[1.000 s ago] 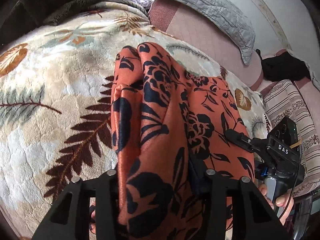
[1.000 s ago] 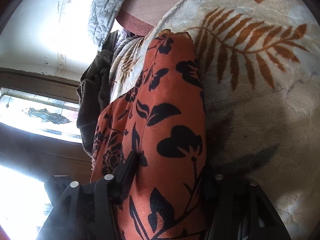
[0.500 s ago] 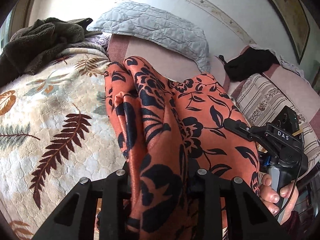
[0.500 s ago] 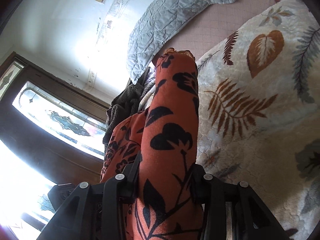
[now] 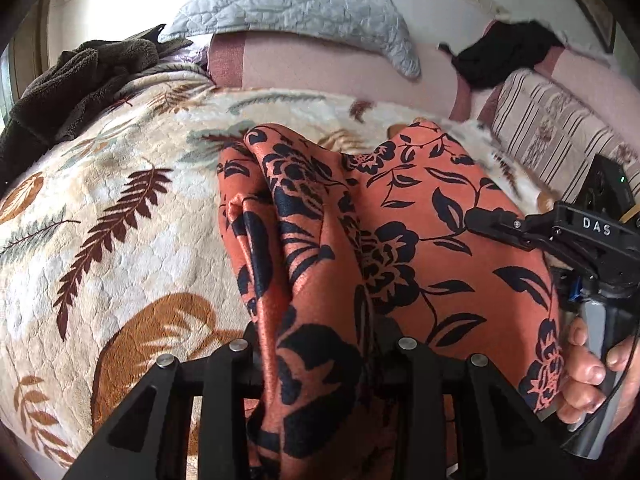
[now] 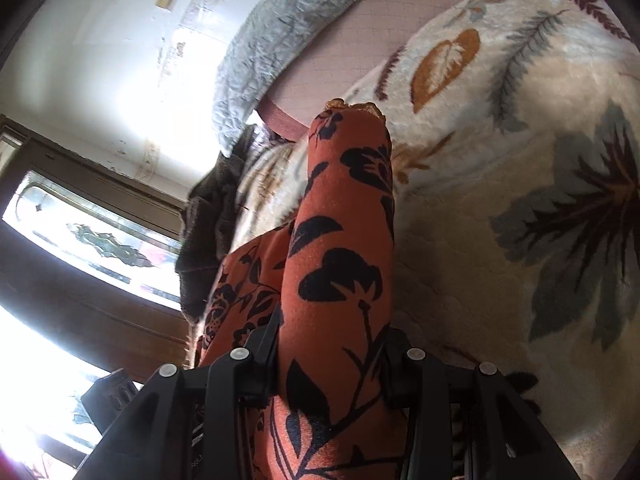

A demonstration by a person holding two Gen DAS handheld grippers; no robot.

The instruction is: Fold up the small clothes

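Orange cloth (image 5: 400,240) with a black flower print fills both views, bunched up and stretched between the two tools above a leaf-patterned fleece blanket (image 5: 120,200). Left hand-held gripper (image 5: 316,360) has a thick fold of it bundled between its jaws, and those jaws are easing apart right now, with the fabric between them all the same. Over on the other side, the right hand-held gripper (image 6: 332,360) is clamped at a narrow gap on a rolled length of the same cloth, which runs away from the camera to a frayed end. From the left wrist view you can see that right tool pinching the cloth's edge, a hand (image 5: 592,364) wrapped round its handle (fingers only in shot). Behind the blanket: a grey quilted pillow (image 5: 300,8), a dark brown towel (image 5: 80,76) and a black garment (image 5: 504,56).
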